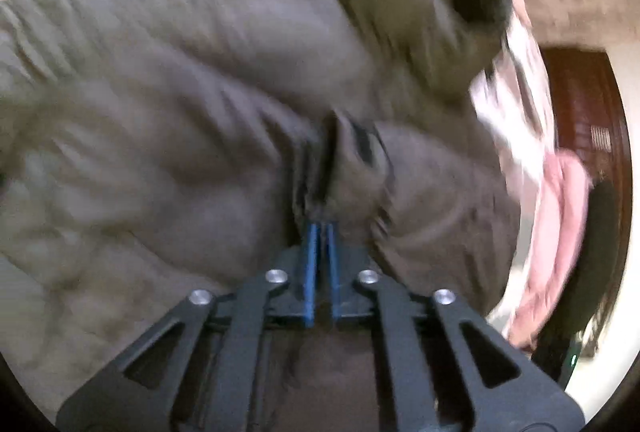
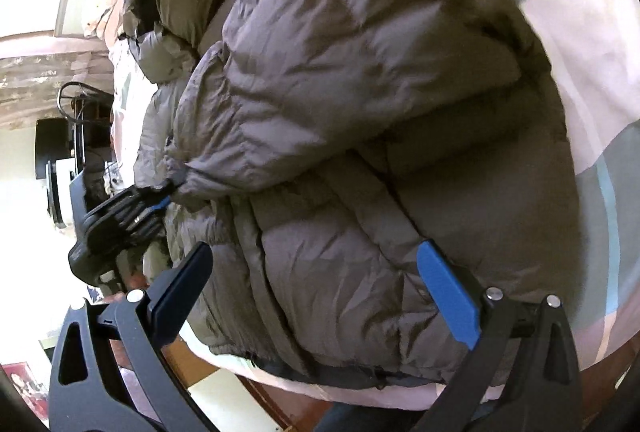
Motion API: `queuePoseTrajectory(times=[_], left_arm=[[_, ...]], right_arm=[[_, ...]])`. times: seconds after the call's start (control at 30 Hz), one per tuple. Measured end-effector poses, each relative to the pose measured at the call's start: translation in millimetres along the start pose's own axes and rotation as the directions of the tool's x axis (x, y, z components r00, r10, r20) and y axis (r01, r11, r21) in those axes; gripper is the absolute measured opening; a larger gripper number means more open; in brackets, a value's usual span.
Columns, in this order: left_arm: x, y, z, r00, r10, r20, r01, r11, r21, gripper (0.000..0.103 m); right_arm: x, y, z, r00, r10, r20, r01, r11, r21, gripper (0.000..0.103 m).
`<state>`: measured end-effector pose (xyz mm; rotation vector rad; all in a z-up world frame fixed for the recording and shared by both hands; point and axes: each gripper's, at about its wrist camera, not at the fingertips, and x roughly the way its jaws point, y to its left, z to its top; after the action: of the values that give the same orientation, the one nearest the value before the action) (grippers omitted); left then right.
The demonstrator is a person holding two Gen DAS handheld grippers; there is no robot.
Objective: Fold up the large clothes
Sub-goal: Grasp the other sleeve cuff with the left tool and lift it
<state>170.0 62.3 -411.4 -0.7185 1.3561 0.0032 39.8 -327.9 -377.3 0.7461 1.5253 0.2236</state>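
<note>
L gripper (image 1: pixel 320 228) had its blue fingers (image 1: pixel 310 272) pinched tight on the sleeve cuff (image 2: pixel 188 183) of a grey-brown puffer jacket (image 2: pixel 360 91). R gripper (image 2: pixel 316 252) gaped wide w/ nothing held, over the jacket hem. Jacket lay on a pink/grey-green checked bedsheet (image 2: pixel 592 31).

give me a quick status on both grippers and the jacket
Left gripper shut on the sleeve cuff. Right gripper open over the grey puffer jacket, which lies on the bed. Nothing in the way.

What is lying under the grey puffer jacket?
The puffer jacket lies on a bedsheet with pink and grey-green blocks, visible around its edges. What the jacket covers cannot be seen.
</note>
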Motion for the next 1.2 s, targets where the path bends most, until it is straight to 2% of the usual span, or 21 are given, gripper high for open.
queuePoseTrajectory(times=[0.1, 0.17, 0.23, 0.3, 0.37, 0.47, 0.53, 0.6, 0.63, 0.67, 0.7, 0.73, 0.77, 0.8, 0.83, 0.9, 0.93, 0.97, 1.0, 1.03, 1.2], left_arm=[[-41.6, 2.6, 30.0, 0.986, 0.08, 0.144, -0.086, 0.996, 0.036, 0.002], [-55.1, 7.8, 42.6, 0.99, 0.046, 0.13, -0.05, 0.998, 0.028, 0.017], [-46.8, 2.8, 45.1, 0.999, 0.015, 0.046, -0.017, 0.999, 0.046, 0.088], [-34.5, -14.3, 36.9, 1.0, 0.01, 0.016, -0.012, 0.996, 0.09, 0.092], [-15.5, -25.9, 23.2, 0.997, -0.059, -0.053, 0.064, 0.991, 0.113, 0.093], [6.4, -22.3, 11.0, 0.976, -0.187, -0.107, 0.192, 0.981, 0.034, 0.093], [20.0, -16.8, 10.0, 0.962, -0.248, -0.117, 0.245, 0.969, -0.036, 0.093], [25.2, -7.9, 7.8, 0.93, -0.345, -0.122, 0.336, 0.937, -0.092, 0.09], [29.6, -6.0, 8.3, 0.926, -0.354, -0.129, 0.341, 0.934, -0.109, 0.081], [34.9, -5.9, 8.7, 0.93, -0.336, -0.146, 0.322, 0.94, -0.114, 0.072], [40.3, -7.0, 9.0, 0.928, -0.334, -0.167, 0.318, 0.941, -0.118, 0.052], [44.6, -7.9, 7.9, 0.917, -0.351, -0.19, 0.332, 0.935, -0.126, 0.038], [45.7, -9.2, 5.3, 0.911, -0.358, -0.204, 0.339, 0.933, -0.121, 0.034], [48.4, -12.7, 3.8, 0.911, -0.347, -0.222, 0.331, 0.938, -0.107, 0.026], [55.1, -18.1, 2.7, 0.913, -0.322, -0.249, 0.309, 0.947, -0.091, 0.021], [64.5, -22.3, -0.8, 0.919, -0.286, -0.27, 0.275, 0.958, -0.078, 0.021], [68.9, -25.3, -2.5, 0.925, -0.261, -0.277, 0.253, 0.965, -0.065, 0.021], [69.6, -28.9, -2.8, 0.938, -0.221, -0.269, 0.218, 0.975, -0.041, 0.016], [67.0, -31.7, -2.6, 0.954, -0.166, -0.25, 0.168, 0.986, -0.013, 0.005], [62.0, -34.9, -1.1, 0.971, -0.106, -0.216, 0.111, 0.994, 0.013, 0.003], [36.4, -48.7, 15.9, 0.994, -0.046, -0.1, 0.054, 0.996, 0.077, 0.002]], right_arm=[[-5.6, 3.2, 6.1, 0.999, -0.011, 0.037, 0.012, 1.0, -0.01, 0.102], [-6.5, 3.2, 9.6, 0.999, -0.012, 0.047, 0.012, 1.0, -0.004, 0.102], [-4.8, 2.6, 10.8, 0.999, -0.009, 0.045, 0.009, 1.0, 0.011, 0.102], [-0.1, 3.3, 9.8, 0.999, -0.004, 0.032, 0.003, 1.0, 0.025, 0.102], [6.0, 7.1, 6.6, 1.0, -0.001, 0.016, 0.001, 1.0, 0.021, 0.102], [13.2, 13.6, 1.4, 1.0, -0.006, -0.006, 0.006, 1.0, -0.002, 0.102], [15.8, 14.4, -1.6, 1.0, -0.004, -0.012, 0.004, 1.0, -0.006, 0.102], [18.3, 12.7, -3.5, 1.0, -0.001, -0.021, 0.001, 1.0, 0.0, 0.102], [19.2, 11.8, -4.2, 1.0, -0.001, -0.023, 0.001, 1.0, 0.004, 0.102], [19.3, 10.6, -4.3, 1.0, 0.0, -0.023, 0.001, 1.0, 0.008, 0.102], [19.0, 9.6, -4.2, 1.0, 0.001, -0.023, -0.001, 1.0, 0.011, 0.102], [18.6, 9.0, -4.1, 1.0, 0.002, -0.022, -0.002, 1.0, 0.014, 0.102], [18.5, 8.5, -4.1, 1.0, 0.003, -0.021, -0.003, 1.0, 0.015, 0.102], [17.8, 8.1, -3.9, 1.0, 0.003, -0.019, -0.003, 1.0, 0.016, 0.102], [17.4, 7.3, -3.5, 1.0, 0.003, -0.017, -0.003, 1.0, 0.017, 0.102], [17.1, 4.9, -2.0, 1.0, 0.002, -0.016, -0.002, 1.0, 0.021, 0.102], [16.7, 3.5, -1.5, 1.0, 0.003, -0.015, -0.003, 1.0, 0.025, 0.102], [16.0, 2.2, -1.0, 1.0, 0.005, -0.013, -0.004, 1.0, 0.028, 0.102], [15.4, 1.1, -0.4, 1.0, 0.005, -0.012, -0.005, 1.0, 0.031, 0.102], [14.3, -0.5, 0.6, 1.0, 0.003, -0.009, -0.002, 0.999, 0.032, 0.102], [11.2, -7.8, 6.9, 1.0, -0.01, 0.004, 0.01, 0.999, 0.042, 0.102]])
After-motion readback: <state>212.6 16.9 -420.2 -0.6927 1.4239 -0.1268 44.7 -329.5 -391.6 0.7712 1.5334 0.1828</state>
